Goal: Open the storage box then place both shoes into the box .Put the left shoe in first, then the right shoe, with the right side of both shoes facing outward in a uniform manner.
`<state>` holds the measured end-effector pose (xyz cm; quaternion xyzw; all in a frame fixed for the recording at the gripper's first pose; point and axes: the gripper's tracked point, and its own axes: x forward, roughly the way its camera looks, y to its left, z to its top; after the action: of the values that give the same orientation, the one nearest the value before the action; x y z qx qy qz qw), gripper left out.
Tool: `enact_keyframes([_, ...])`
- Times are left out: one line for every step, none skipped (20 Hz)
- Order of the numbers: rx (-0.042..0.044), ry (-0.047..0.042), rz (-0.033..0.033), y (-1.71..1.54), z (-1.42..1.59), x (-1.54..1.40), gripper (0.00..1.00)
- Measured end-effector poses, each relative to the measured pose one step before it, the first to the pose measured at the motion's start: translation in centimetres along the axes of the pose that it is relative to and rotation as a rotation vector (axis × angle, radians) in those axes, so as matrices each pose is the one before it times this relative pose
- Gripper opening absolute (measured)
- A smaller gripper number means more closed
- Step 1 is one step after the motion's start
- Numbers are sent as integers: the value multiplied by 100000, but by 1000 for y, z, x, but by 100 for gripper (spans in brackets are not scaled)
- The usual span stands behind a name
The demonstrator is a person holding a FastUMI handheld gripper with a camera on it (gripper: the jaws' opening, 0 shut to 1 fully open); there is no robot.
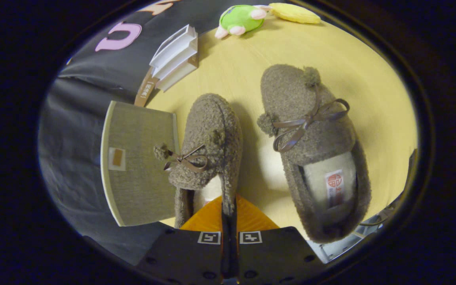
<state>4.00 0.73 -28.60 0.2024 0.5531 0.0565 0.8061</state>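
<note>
Two brown fleecy slippers with ribbon bows lie toe-away on the yellow table (370, 87). My gripper (228, 208) is shut on the nearer slipper (210, 138): both fingers pinch the collar wall at its heel opening. That slipper tilts, and its bow side overlaps the edge of the storage box (139, 162). The box is a grey-beige fabric box just left of the fingers, showing a flat face with a small tab. Whether its lid is open I cannot tell. The other slipper (311, 134) rests flat to the right of the fingers, its lining and label showing.
Beyond the box, a white stacked organiser (176, 55) stands at the table's far left edge. A green plush toy (240, 19) and a yellow soft item (295, 12) lie at the far side. The table's edge runs under the box.
</note>
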Motion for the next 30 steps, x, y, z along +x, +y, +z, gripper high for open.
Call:
enact_keyframes([940, -836, 2549, 853, 277, -618, 4])
enact_keyframes([5, -1400, 1675, 616, 118, -673, 4])
enact_keyframes([-777, -1599, 1255, 592, 222, -725, 4])
enact_keyframes([-891, -1600, 1455, 678, 125, -696, 4])
enact_keyframes([-145, -1161, 1677, 884, 65, -780, 4])
enact_keyframes([833, -1025, 2215, 984, 145, -750, 4])
enact_keyframes([1392, -849, 2693, 1186, 18, -713, 4])
enact_keyframes([1124, -692, 3063, 1238, 126, -795, 4])
enact_keyframes([429, -713, 2679, 1267, 48, -696, 4])
enact_keyframes([-424, -678, 1989, 1047, 90, -546, 3])
enact_keyframes([-975, -702, 1516, 1083, 75, -588, 3])
enact_keyframes([-1028, -792, 1438, 1100, 94, -595, 3])
enact_keyframes([-1181, -289, 1730, 1281, -51, -626, 3])
enact_keyframes([-921, 100, 1924, 1247, -54, -441, 3])
enact_keyframes([-682, 529, 1813, 1359, -49, -269, 4])
enact_keyframes([-446, 890, 1756, 1291, -126, -91, 3])
enact_keyframes([-259, 1135, 1397, 1185, -269, -54, 3])
enact_keyframes([-753, 1851, 864, 1055, -377, 217, 3])
enact_keyframes([-846, 1485, 502, 921, -269, 469, 3])
enact_keyframes([-540, 1560, -25, 640, -354, 804, 3])
enact_keyframes([-223, 1874, -493, 531, -437, 803, 3])
enact_keyframes([-318, 2119, -1394, 391, -396, 1120, 3])
enact_keyframes([-327, 1230, -2146, 128, -335, 727, 4])
enact_keyframes([-1888, 784, -2738, -8, -161, 1087, 3])
enact_keyframes([-1451, 329, -2759, 14, -154, 1014, 3])
enact_keyframes([-278, 727, -1615, 268, -52, 1149, 3])
enact_keyframes([492, 914, -91, 622, -21, 1042, 3])
enact_keyframes([309, 814, 418, 795, 110, 955, 4])
enact_keyframes([-336, 961, -160, 631, 235, 1128, 4])
enact_keyframes([-639, 627, -1414, 119, 209, 1210, 4])
